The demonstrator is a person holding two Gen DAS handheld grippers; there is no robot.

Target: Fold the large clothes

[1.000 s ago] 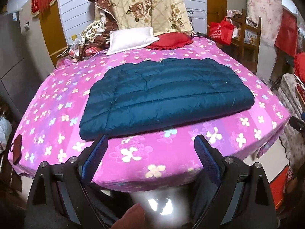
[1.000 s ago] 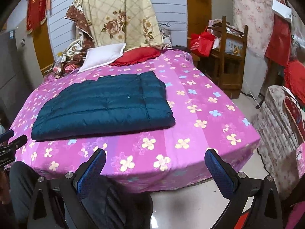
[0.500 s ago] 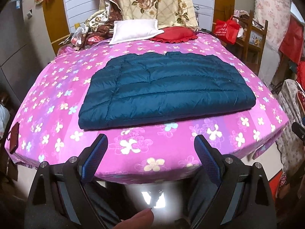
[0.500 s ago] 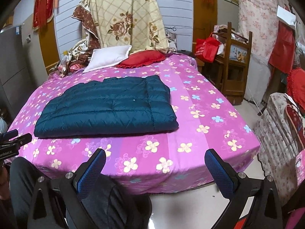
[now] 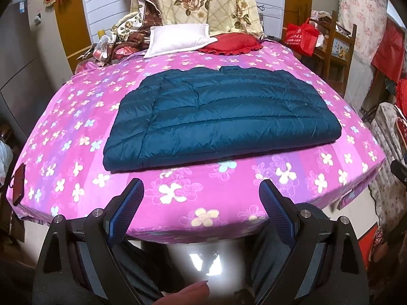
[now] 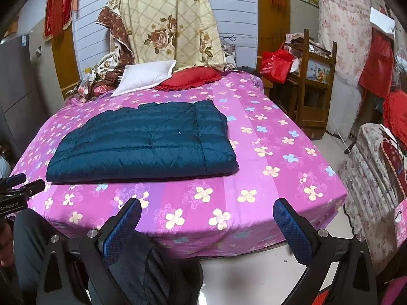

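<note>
Dark teal quilted fabric marks the down jacket [image 5: 221, 117], which lies folded into a flat rectangle on the bed [image 5: 63, 137], nearer the foot edge than the head and closer to the left side in the right wrist view [image 6: 142, 142]. The bed [image 6: 279, 157] is covered by a magenta sheet printed with pale flowers. At the head edge a white pillow [image 5: 178, 38] leans beside a red frilled cushion [image 5: 231, 44], the two touching, with a cream rose-patterned quilt [image 6: 168, 23] propped upright behind them. Past the right edge of the bed stands a wooden rack [image 6: 315, 84] with a red bag [image 6: 276, 64] just beside it.

The left tongs [image 5: 201, 195] hang over the foot edge of the bed, spread wide and holding nothing, well apart from the jacket. The right tongs [image 6: 207, 214] are likewise spread wide and empty, near the foot edge toward the right corner. The person's dark trouser leg [image 6: 142, 267] shows below the right tongs, against the pale floor [image 6: 254, 274].
</note>
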